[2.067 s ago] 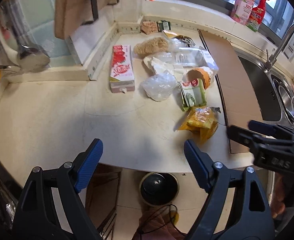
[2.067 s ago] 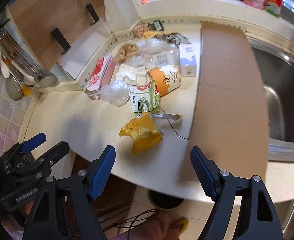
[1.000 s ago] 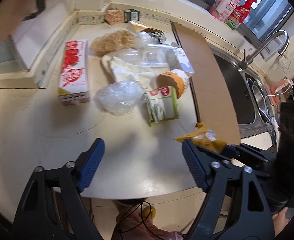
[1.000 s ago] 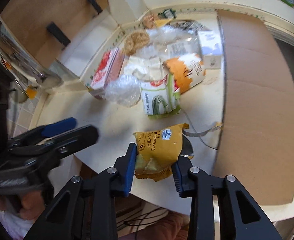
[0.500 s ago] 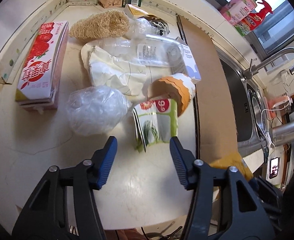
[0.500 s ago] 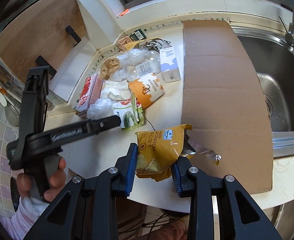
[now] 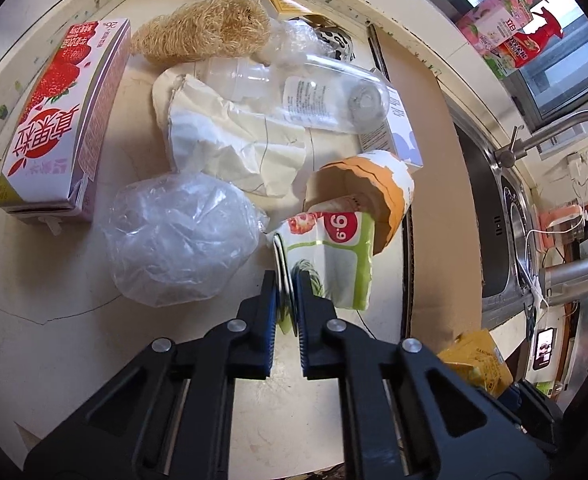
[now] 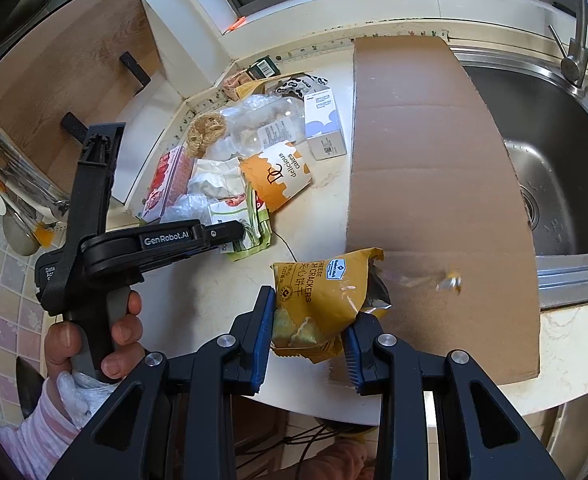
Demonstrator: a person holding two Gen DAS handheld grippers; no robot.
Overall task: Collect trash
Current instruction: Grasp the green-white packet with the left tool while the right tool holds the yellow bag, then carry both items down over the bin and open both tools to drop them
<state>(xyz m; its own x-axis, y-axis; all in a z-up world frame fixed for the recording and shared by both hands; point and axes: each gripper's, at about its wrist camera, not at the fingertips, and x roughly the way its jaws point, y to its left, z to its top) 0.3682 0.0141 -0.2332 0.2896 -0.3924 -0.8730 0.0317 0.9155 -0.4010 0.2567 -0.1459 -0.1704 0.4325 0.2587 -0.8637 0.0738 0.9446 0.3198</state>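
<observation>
A flattened green and white packet (image 7: 333, 264) lies on the counter at the near edge of a trash pile. My left gripper (image 7: 288, 280) is shut on its near left edge, pads pressed on the folded layers. The right wrist view shows that left gripper (image 8: 234, 232) reaching in from the left, held by a person's hand (image 8: 94, 332), its tip on the packet (image 8: 250, 236). My right gripper (image 8: 307, 312) is shut on a yellow cheese cracker bag (image 8: 321, 288), held above the counter's front edge. That bag (image 7: 477, 360) also shows at the lower right of the left wrist view.
The pile holds a strawberry milk carton (image 7: 62, 120), a clear plastic bag (image 7: 178, 240), crumpled white paper (image 7: 230, 148), an orange cake bag (image 7: 369, 188), a clear bottle (image 7: 313, 96) and a loofah (image 7: 206, 28). A cardboard sheet (image 8: 433, 160) partly covers the steel sink (image 8: 565, 152).
My left gripper came forward and down to the pile and its jaws closed from wide open onto the green and white packet. The right gripper kept its grip on the yellow bag.
</observation>
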